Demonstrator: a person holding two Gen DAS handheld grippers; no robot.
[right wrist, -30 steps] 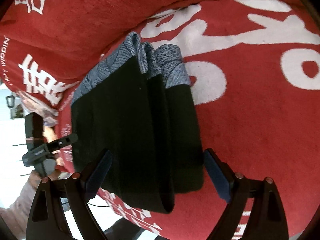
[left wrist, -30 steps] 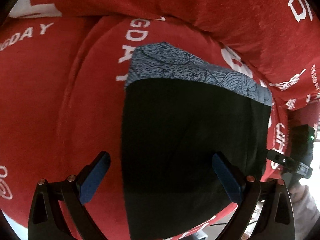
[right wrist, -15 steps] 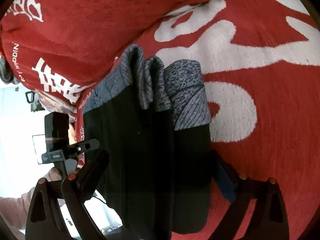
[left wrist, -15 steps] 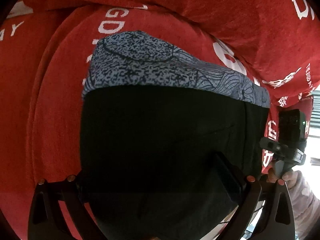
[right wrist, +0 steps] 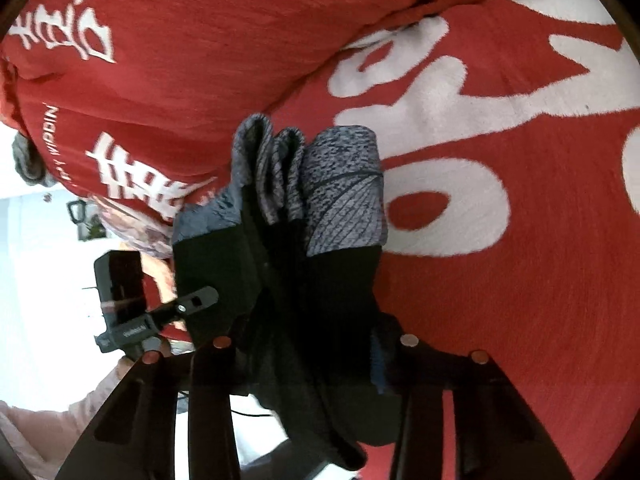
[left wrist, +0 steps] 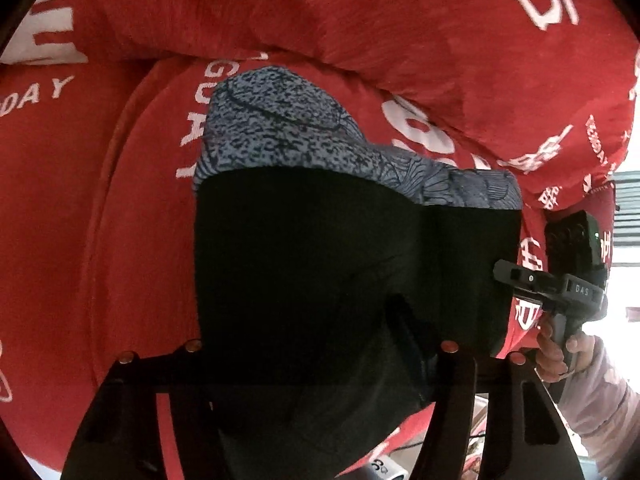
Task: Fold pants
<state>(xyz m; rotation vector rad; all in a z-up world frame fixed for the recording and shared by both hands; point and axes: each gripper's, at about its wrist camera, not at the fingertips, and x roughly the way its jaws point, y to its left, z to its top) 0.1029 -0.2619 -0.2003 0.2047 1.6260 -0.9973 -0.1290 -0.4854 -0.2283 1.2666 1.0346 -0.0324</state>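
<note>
Both tools just closed since earlier frame: we grip folded pants, left tool and right tool clamping dark end at 6 o'clock, on red blanket.

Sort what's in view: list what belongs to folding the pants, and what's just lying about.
Belongs to the job:
- folded black pants
- left gripper, closed on them
- right gripper, closed on them

Just there:
- red printed blanket
- cushion behind

red cover — "DAY" | right tongs body — "DAS"
</note>
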